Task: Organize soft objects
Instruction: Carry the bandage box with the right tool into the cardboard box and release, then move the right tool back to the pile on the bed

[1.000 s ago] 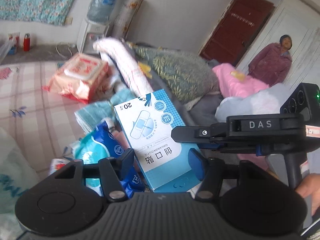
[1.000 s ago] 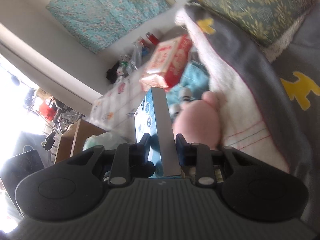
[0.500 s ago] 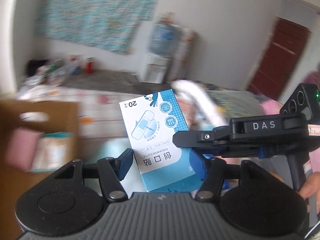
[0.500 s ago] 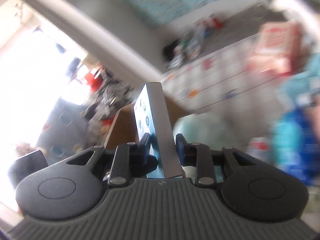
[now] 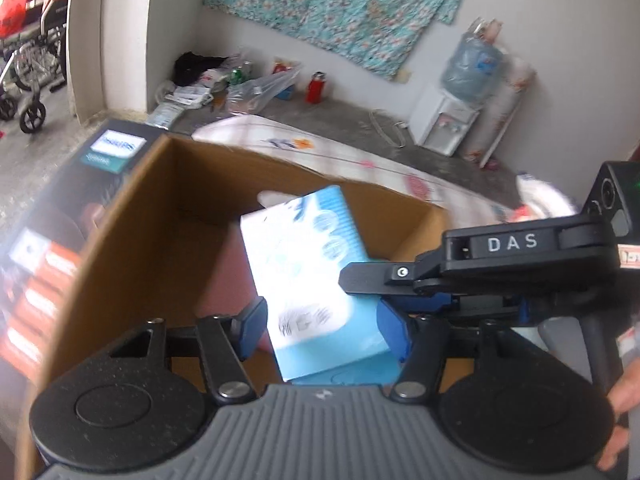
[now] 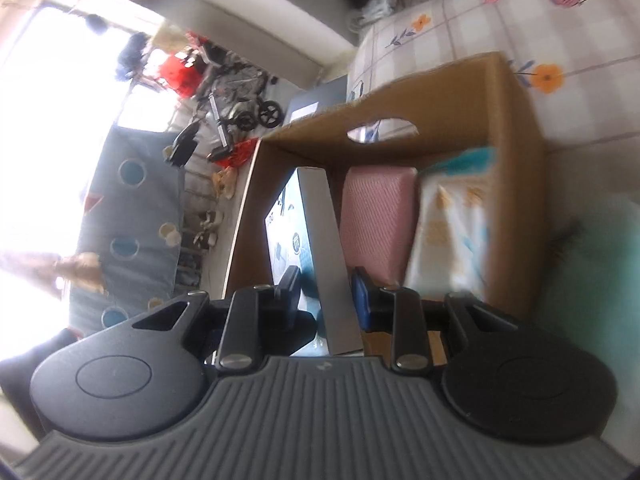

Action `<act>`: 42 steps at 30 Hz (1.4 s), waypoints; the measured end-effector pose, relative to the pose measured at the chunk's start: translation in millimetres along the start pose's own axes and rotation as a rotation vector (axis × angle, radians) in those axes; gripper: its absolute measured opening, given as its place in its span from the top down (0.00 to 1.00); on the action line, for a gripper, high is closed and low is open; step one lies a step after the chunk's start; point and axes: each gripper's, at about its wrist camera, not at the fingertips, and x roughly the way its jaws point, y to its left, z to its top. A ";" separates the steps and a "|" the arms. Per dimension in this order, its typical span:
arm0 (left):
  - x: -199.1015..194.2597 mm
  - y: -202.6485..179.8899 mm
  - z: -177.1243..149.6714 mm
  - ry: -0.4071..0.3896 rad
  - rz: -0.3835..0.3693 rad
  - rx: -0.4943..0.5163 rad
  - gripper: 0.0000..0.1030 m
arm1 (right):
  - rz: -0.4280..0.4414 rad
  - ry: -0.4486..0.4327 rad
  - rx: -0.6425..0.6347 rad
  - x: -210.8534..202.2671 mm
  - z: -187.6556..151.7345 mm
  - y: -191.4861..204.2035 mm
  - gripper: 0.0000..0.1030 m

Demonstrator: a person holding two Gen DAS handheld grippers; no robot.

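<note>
Two claws share one light-blue plaster box [image 5: 316, 280], which hangs over the open top of a brown cardboard carton [image 5: 160, 216]. In the left wrist view the left claw [image 5: 322, 330] straddles the box's broad face; its blue pads [image 5: 394, 336] sit at the box's two side edges and its jaws are closing, though motion blur hides whether both pads actually press. The right claw [image 6: 324, 292], seen in its own view, is clenched on the same box across its thin side — the grey narrow face [image 6: 328, 264] runs straight up between the fingers. From the left view that right claw shows as a black body marked DAS [image 5: 516, 248] reaching in from the right, with part of a hand [image 5: 624, 396] on its handle. Inside the carton lie a pink padded block [image 6: 378, 224] and, just beside it, a white printed soft pack [image 6: 452, 232]. A floral bedsheet [image 6: 560, 24] lies beyond the carton — and a teal flowered cloth [image 5: 340, 4] hangs on the wall.
</note>
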 end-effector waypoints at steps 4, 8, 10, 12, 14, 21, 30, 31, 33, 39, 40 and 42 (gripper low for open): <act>22.9 9.4 11.5 -0.010 0.217 0.104 0.41 | -0.033 -0.033 0.033 54.4 22.5 11.4 0.75; 14.6 29.4 1.1 -0.001 0.210 0.040 0.41 | -0.106 0.003 0.055 91.0 23.9 3.5 0.76; 1.9 34.0 -4.8 -0.017 0.185 0.019 0.41 | -0.124 0.000 0.040 90.3 19.5 1.7 0.76; -12.6 34.3 -9.8 -0.050 0.194 0.032 0.41 | -0.139 -0.004 0.029 84.7 16.1 -1.6 0.76; -22.6 34.4 -12.3 -0.079 0.204 0.039 0.41 | -0.142 -0.001 0.033 79.2 13.7 -4.4 0.76; -44.3 46.3 -27.1 -0.129 0.192 -0.025 0.41 | -0.117 0.057 0.000 90.5 2.4 12.8 0.76; -53.6 67.7 -43.0 -0.096 0.215 -0.091 0.40 | -0.126 0.163 0.090 159.3 -11.3 6.9 0.74; -53.8 68.3 -42.7 -0.095 0.216 -0.092 0.39 | -0.116 0.153 0.101 157.9 -11.1 5.7 0.74; -56.7 65.8 -43.6 -0.101 0.207 -0.086 0.37 | -0.100 0.143 0.110 149.9 -13.1 5.4 0.74; -74.1 44.2 -57.5 -0.159 0.123 -0.064 0.21 | -0.033 0.113 0.029 86.9 -25.8 20.9 0.72; -76.7 38.9 -60.5 -0.167 0.106 -0.059 0.20 | -0.020 0.098 0.012 71.0 -28.3 22.4 0.71; -81.5 25.5 -68.8 -0.177 0.074 -0.034 0.19 | 0.007 0.066 -0.032 35.8 -37.4 24.3 0.70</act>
